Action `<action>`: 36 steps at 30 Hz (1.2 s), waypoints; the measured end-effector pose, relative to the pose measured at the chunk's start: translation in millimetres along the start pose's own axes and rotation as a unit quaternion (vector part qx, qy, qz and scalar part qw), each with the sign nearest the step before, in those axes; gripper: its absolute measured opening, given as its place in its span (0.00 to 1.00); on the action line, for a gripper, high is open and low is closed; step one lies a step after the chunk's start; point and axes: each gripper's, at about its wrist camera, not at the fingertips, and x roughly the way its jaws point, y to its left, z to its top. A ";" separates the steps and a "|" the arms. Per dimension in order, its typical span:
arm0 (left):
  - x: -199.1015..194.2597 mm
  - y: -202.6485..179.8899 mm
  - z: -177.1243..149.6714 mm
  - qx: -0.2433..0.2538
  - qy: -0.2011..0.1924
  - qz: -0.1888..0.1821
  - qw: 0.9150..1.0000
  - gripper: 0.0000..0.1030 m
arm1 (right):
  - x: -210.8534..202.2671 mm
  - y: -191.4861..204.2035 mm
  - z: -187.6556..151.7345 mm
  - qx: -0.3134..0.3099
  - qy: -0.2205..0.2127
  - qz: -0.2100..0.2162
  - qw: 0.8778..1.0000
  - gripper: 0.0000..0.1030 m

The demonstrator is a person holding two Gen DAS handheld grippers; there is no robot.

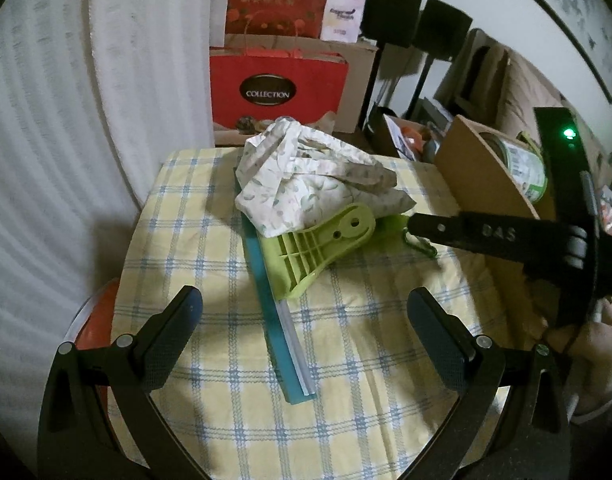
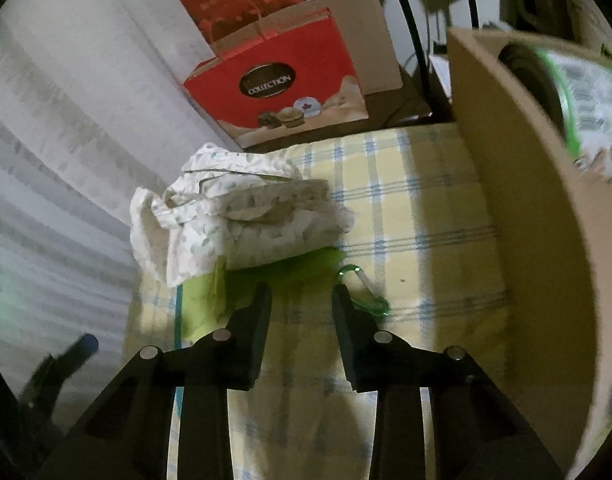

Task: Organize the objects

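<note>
Left wrist view showed my left gripper (image 1: 304, 316) hanging above the near part of the checked tablecloth (image 1: 386, 344), its fingers spread wide with nothing between them. Ahead lay a teal folder (image 1: 276, 320), running near to far, with a lime-green plastic piece (image 1: 326, 242) resting across it and a crumpled leaf-print cloth (image 1: 310, 180) heaped on the far end of both. From the right my right gripper (image 1: 412, 226) reached in low, its tip beside the green piece and over a small green carabiner (image 1: 420, 246).

From the right wrist camera I saw that gripper's (image 2: 302, 292) fingers a modest gap apart, holding nothing (the carabiner (image 2: 366, 292) sat just outside the right finger). The cloth (image 2: 234, 208) bulked directly beyond, covering most of the green piece (image 2: 290, 268).

On the right a cardboard box (image 1: 490, 184) holding a green-labelled can (image 1: 524, 164) walled off that side. Past the far edge stood a red COLLECTION bag (image 1: 278, 88).
</note>
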 end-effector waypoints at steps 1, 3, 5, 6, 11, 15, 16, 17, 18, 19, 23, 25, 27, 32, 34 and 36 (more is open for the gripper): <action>0.4 0.3 0.1 0.001 0.000 0.001 1.000 0.99 | 3.7 -2.4 0.9 0.010 0.001 0.011 1.000 0.31; 1.3 1.5 0.5 0.004 0.000 0.003 1.000 0.99 | 9.9 -4.4 2.2 0.022 0.001 0.024 0.999 0.31; 1.4 3.2 0.5 0.003 -0.001 0.004 1.000 0.99 | 17.1 -7.2 3.2 0.032 0.003 0.033 0.999 0.31; 2.0 4.6 0.9 0.000 -0.001 0.003 1.000 0.99 | 19.2 -7.5 3.4 0.034 0.005 0.032 0.999 0.31; 5.5 9.3 1.8 -0.007 0.002 -0.001 1.000 0.99 | 30.6 -9.4 5.6 0.042 0.002 0.033 0.999 0.31; 7.8 9.4 1.5 -0.002 0.004 0.000 1.000 0.99 | 34.9 -7.3 7.1 0.040 -0.005 0.036 0.999 0.31; 7.8 9.1 1.1 -0.002 0.004 0.000 1.000 0.99 | 37.0 -7.5 7.6 0.044 -0.004 0.040 0.998 0.31; 7.8 9.2 1.0 -0.003 0.004 -0.001 1.000 0.99 | 39.1 -8.4 7.9 0.050 -0.004 0.044 0.998 0.31; 7.8 9.1 1.0 -0.003 0.004 -0.001 1.000 0.99 | 41.2 -9.6 7.8 0.054 -0.004 0.048 0.997 0.30; 8.2 9.4 1.1 -0.004 0.005 -0.002 1.000 0.99 | 42.6 -10.6 7.9 0.059 -0.006 0.052 0.997 0.28; 10.4 10.5 0.6 -0.005 0.007 -0.001 1.000 0.99 | 46.2 -10.4 9.7 0.064 -0.015 0.051 0.996 0.19; 10.5 11.0 0.6 -0.006 0.008 -0.001 1.000 0.99 | 47.0 -10.7 10.8 0.068 -0.020 0.049 0.996 0.15; 10.0 11.6 1.1 -0.007 0.008 -0.002 1.000 0.99 | 46.2 -12.2 11.1 0.076 -0.022 0.054 0.995 0.13; 6.7 13.8 2.2 -0.012 0.004 -0.005 1.000 0.99 | 33.1 -9.8 10.2 0.072 -0.047 0.056 0.995 0.09; 5.9 15.5 3.7 -0.016 0.005 -0.008 1.000 0.99 | 22.6 -7.1 10.6 0.063 -0.059 0.048 0.995 0.07; 4.3 17.5 5.8 -0.023 0.003 -0.012 1.000 0.99 | 12.4 -4.8 11.0 0.055 -0.070 0.047 0.995 0.06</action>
